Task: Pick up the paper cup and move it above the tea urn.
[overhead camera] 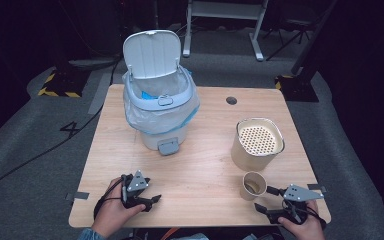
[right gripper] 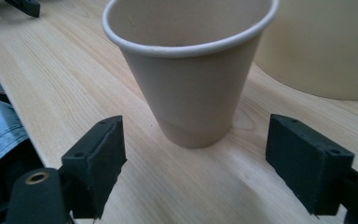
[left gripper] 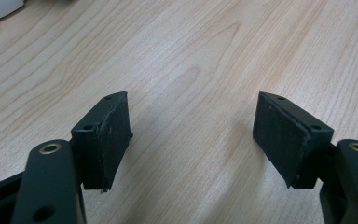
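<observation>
Our worry is the paper cup (right gripper: 193,79): it is light and stands just ahead of our right gripper (right gripper: 193,165), not yet between the spread jaws, so one pad brushing it first would tip or shove it against the perforated-lid container (overhead camera: 258,142) beyond. That gripper lies low and level near the table (overhead camera: 200,170) edge, aimed at the cup's base, while our left gripper (left gripper: 193,140) rests on bare wood with jaws wide apart and nothing between them.
</observation>
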